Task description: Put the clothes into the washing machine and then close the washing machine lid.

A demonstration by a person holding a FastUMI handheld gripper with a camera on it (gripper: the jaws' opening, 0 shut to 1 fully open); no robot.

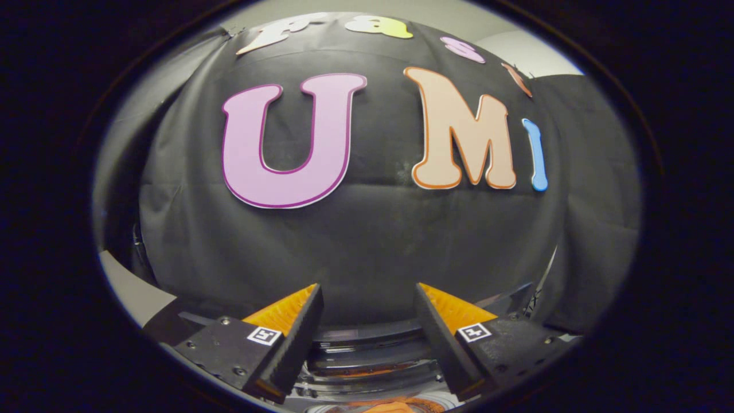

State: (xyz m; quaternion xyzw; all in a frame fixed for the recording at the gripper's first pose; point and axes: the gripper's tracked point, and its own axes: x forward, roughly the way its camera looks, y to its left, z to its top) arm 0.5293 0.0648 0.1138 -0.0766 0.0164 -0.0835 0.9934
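The tool (pixel 367 301) stands wide, its two fingers (pixel 298 332) spread well apart with nothing between them — no cloth, no edge of the machine pressed by either one. In the gap between the fingers, at about six o'clock from the tips, lies the washing machine (pixel 367 361): curved dark and glossy bands, like the rim of a round opening or a lid seen from above, though which of the two I cannot tell. Lower still, at six o'clock below those bands, a small patch of orange cloth (pixel 395 407) shows inside the machine's round part — this looks like the clothes, mostly cut off from sight. Beyond the fingertips, toward twelve o'clock, the black cloth wall (pixel 367 241) of the booth hangs across the whole background. At about eight o'clock from the tool, a pale strip of floor or tabletop (pixel 135 292) shows beside the machine.
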